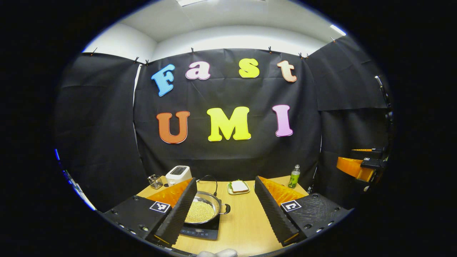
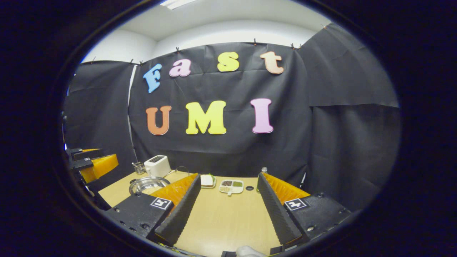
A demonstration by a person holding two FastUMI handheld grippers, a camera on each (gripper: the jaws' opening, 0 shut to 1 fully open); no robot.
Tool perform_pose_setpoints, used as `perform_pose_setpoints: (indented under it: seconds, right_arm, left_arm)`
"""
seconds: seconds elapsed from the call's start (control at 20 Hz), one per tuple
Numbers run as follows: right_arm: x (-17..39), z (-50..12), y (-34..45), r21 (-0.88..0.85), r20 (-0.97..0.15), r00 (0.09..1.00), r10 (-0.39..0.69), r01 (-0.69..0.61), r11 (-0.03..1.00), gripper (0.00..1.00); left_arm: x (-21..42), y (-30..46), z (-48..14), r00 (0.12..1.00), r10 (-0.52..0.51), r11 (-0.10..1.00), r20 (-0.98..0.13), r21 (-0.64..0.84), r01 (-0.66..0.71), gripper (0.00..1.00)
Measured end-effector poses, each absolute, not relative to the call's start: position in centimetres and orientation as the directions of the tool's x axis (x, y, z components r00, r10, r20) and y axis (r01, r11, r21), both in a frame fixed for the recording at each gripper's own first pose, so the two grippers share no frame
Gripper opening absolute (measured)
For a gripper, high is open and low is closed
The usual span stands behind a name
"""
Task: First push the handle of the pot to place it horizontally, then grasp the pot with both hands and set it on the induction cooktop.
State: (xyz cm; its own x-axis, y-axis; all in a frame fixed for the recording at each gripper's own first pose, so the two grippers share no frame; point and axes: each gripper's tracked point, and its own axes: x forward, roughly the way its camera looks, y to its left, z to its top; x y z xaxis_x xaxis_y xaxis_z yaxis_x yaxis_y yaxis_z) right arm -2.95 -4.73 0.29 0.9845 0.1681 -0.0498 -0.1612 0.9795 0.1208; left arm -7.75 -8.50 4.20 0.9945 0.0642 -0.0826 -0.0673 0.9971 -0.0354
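In the left gripper view we see the left gripper with its jaws spread wide and nothing between the ribbed fingers; they touch no object. Just inside and partly behind its left finger sits the pot, a shallow round metal vessel with a shiny rim, holding a bed of fine yellowish grain. A small side lug projects from its rim toward the gap between the jaws, and a thin dark wire bail arches above its far edge. The pot rests on the cooktop, a flat dark slab with a control strip along its near edge, lying on the pale wooden table. Beyond the jaws we note a white toaster, a small wire basket, a plate with a sandwich and a green bottle. The right gripper shows far to the right of the jaws, off the table. In the right gripper view that gripper is likewise spread wide and empty over bare tabletop; the pot lies outside its left finger, and a divided white dish of small dark and green fillings stands ahead between the jaws. The left gripper appears at far left.
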Motion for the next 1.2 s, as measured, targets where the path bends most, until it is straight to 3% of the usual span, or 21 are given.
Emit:
perform_pose_setpoints:
  seconds: [0.35, 1.2]
  right_arm:
    - [-5.3, 1.6, -9.1, 0.121, 0.011, 0.994, 0.111, -0.112, 0.986, 1.00]
    - [-6.0, 1.9, -10.3, 0.139, 0.013, 0.994, 0.113, -0.113, 0.984, 1.00]
  left_arm:
    - [-9.7, -9.4, 5.1, 0.994, 0.089, 0.996, -0.060, -0.026, -0.090, 0.96]
    - [-10.1, -10.5, 5.4, 0.995, 0.084, 0.996, -0.055, -0.024, -0.085, 0.97]
